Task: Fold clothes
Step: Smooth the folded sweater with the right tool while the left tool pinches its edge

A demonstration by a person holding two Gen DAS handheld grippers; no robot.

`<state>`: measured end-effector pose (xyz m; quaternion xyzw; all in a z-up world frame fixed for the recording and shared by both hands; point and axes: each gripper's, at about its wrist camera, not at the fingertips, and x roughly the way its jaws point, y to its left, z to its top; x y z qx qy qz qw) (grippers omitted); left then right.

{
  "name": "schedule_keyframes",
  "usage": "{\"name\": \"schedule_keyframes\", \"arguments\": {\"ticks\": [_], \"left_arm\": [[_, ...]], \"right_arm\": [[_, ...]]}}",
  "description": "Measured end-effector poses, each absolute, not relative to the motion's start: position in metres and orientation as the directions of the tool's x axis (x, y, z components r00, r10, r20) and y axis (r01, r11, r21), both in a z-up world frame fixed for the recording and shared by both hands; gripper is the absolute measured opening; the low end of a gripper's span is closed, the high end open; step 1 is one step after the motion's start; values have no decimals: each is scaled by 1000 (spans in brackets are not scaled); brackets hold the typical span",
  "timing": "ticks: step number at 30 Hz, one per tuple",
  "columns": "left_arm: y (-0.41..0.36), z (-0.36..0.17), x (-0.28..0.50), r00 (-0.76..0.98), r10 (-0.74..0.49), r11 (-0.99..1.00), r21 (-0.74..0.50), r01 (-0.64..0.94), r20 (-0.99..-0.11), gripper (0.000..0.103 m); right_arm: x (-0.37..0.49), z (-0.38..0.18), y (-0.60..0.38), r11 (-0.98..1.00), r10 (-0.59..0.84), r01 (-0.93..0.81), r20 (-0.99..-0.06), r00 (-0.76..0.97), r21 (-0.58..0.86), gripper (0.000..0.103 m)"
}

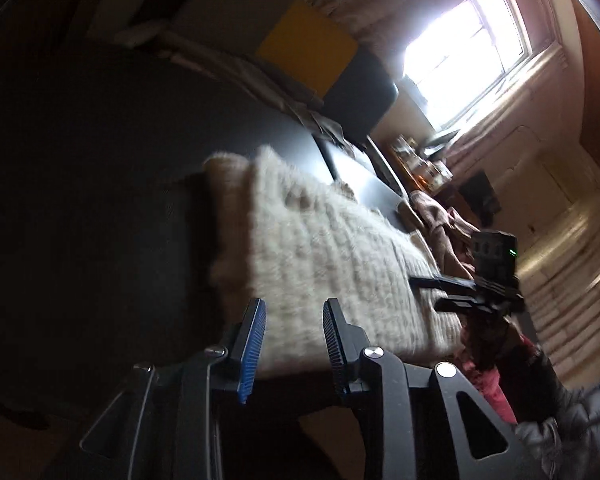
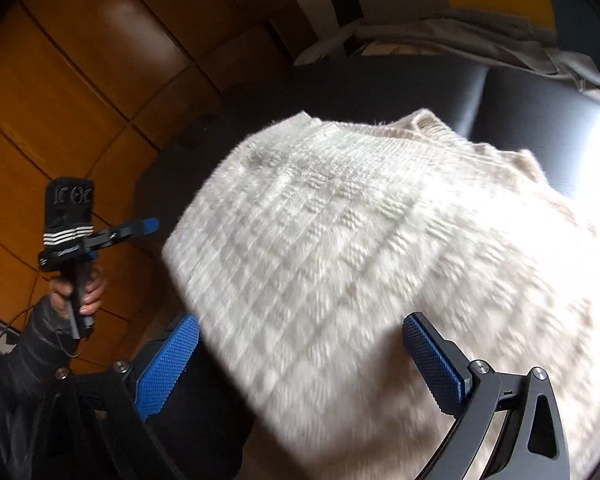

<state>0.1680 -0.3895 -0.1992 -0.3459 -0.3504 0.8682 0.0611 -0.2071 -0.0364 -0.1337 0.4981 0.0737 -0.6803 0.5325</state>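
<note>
Cream sweater point(image 2: 360, 248) lies folded on a dark sofa point(image 2: 540, 120); left gripper point(image 1: 294, 344) and right gripper point(image 2: 300, 364) hover open, empty.

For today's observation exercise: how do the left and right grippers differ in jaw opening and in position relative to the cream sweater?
The right gripper has its jaws spread wide; the left gripper has a narrower gap. The right gripper's fingers straddle the sweater's near edge; the left gripper is off to the sweater's side, over its edge. Both are open, hold nothing and have blue ribbed pads.
</note>
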Motion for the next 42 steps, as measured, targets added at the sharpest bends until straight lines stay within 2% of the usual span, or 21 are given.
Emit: {"name": "schedule_keyframes", "arguments": {"ticks": [9, 11, 15, 17, 21, 26, 28, 31, 33, 34, 35, 40, 42], "left_arm": [[-422, -244, 137, -689, 556, -624, -781, 24, -465, 30], [-429, -247, 130, -674, 612, -572, -820, -16, -414, 32], [-446, -252, 123, -685, 612, -551, -834, -10, -396, 32], [-452, -253, 120, -685, 640, -508, -860, -38, -348, 35], [-443, -254, 109, -624, 690, -530, -843, -92, -366, 35], [-429, -248, 108, -537, 786, -458, -872, -171, -307, 37], [-406, -248, 108, -465, 825, -451, -871, -197, -322, 37], [-384, -251, 114, -429, 831, -469, -860, -200, -353, 31], [-381, -248, 118, -464, 801, -502, -846, -179, -377, 21], [-380, -246, 116, -478, 779, -533, -830, -164, -406, 9], [-378, -244, 114, -482, 757, -568, -809, -150, -441, 5], [-368, -258, 137, -427, 706, -648, -759, -67, -565, 5], [-366, -261, 142, -425, 694, -655, -754, -37, -582, 6]], "right_arm": [[-214, -144, -33, -395, -690, 787, -719, 86, 474, 103], [-213, -145, -38, -405, -683, 787, -726, 78, 466, 103], [-211, -146, -45, -420, -676, 785, -734, 63, 454, 103], [-211, -147, -48, -426, -676, 783, -735, 58, 453, 103], [-210, -149, -55, -437, -674, 779, -737, 48, 450, 103], [-206, -152, -56, -433, -671, 781, -740, 55, 451, 103], [-207, -153, -56, -426, -673, 782, -737, 62, 456, 103], [-209, -156, -59, -418, -684, 781, -726, 66, 464, 103], [-207, -157, -60, -411, -685, 791, -726, 60, 453, 103], [-206, -158, -61, -409, -683, 796, -729, 57, 445, 103], [-205, -158, -62, -409, -679, 800, -732, 55, 440, 103], [-202, -158, -63, -402, -667, 791, -740, 93, 462, 103], [-195, -163, -62, -374, -668, 820, -739, 87, 434, 103]]}}
